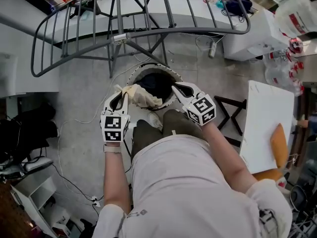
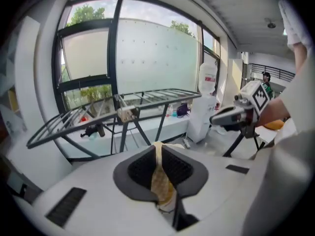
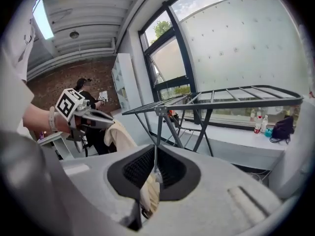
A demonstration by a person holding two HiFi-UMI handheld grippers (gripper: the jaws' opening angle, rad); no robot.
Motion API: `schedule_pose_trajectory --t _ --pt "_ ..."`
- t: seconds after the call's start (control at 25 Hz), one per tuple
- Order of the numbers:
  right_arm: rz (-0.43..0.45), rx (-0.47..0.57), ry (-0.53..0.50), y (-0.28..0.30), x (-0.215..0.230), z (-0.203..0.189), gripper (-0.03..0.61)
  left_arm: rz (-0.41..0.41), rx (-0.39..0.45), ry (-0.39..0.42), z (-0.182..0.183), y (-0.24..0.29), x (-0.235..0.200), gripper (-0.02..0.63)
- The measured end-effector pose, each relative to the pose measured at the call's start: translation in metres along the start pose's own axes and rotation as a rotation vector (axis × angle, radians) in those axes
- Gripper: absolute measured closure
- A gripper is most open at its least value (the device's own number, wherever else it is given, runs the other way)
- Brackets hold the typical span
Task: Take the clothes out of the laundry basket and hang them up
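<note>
The laundry basket (image 1: 151, 66) stood on the floor (image 1: 84, 98) just ahead of your knees (image 1: 146, 133), with the drying rack (image 1: 121, 37) beyond it. The garment (image 1: 142, 95) stretched over the basket's near rim between your left gripper (image 1: 119, 94), on its left, and your right gripper (image 1: 180, 89), on its right. A flat board (image 1: 265, 128) lay off to your right.

Grey floor (image 1: 84, 93); laundry basket (image 1: 168, 72) stands on it; drying rack (image 1: 124, 36) just behind; white cable (image 1: 59, 148) trailing.

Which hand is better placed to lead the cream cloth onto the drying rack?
Left, probably. The left gripper and right gripper are both shut on the cream cloth, but its bulk bunches by the left one, with the drying rack straight ahead.
</note>
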State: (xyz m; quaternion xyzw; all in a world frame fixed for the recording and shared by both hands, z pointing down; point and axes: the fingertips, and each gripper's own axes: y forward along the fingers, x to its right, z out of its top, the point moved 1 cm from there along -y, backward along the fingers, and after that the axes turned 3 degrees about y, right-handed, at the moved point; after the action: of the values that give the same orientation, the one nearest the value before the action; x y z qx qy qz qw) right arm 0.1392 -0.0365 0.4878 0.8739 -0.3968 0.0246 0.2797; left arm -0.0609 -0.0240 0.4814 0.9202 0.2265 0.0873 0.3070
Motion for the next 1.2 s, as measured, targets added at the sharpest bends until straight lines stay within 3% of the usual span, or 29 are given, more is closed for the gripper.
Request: schedule_pose_trajectory --t 0.28,0.4,0.56,0.64,0.88,0.96,1.04,1.08,1.2 --pt "0.104 0.097 -0.042 0.032 -0.030 0.039 0.531 0.079 0.230 0.119 0.124 -0.048 -0.039 0.580" --pt "0.153 0.110 -0.057 0.054 -0.038 0.059 0.464 0.105 0.320 0.191 0.171 -0.068 -0.047 0.580" --pt "0.169 0.084 -0.091 0.088 -0.037 0.078 0.312 0.136 0.407 0.251 0.216 -0.094 -0.051 0.580" --pt "0.162 0.067 -0.119 0.107 -0.031 0.088 0.298 0.150 0.435 0.272 0.234 -0.104 -0.055 0.580" --pt "0.188 0.000 -0.133 0.159 -0.034 0.101 0.299 0.166 0.501 0.302 0.271 -0.127 -0.067 0.580" --pt "0.166 -0.011 -0.121 0.169 -0.035 0.101 0.361 0.172 0.518 0.303 0.276 -0.133 -0.071 0.580" --pt "0.126 0.001 -0.097 0.168 -0.032 0.104 0.518 0.175 0.531 0.292 0.278 -0.139 -0.076 0.580" --pt "0.100 0.013 -0.082 0.165 -0.028 0.107 0.562 0.181 0.535 0.285 0.278 -0.142 -0.080 0.580" --pt "-0.013 0.072 -0.049 0.143 -0.006 0.121 0.565 0.215 0.539 0.253 0.272 -0.149 -0.098 0.580"
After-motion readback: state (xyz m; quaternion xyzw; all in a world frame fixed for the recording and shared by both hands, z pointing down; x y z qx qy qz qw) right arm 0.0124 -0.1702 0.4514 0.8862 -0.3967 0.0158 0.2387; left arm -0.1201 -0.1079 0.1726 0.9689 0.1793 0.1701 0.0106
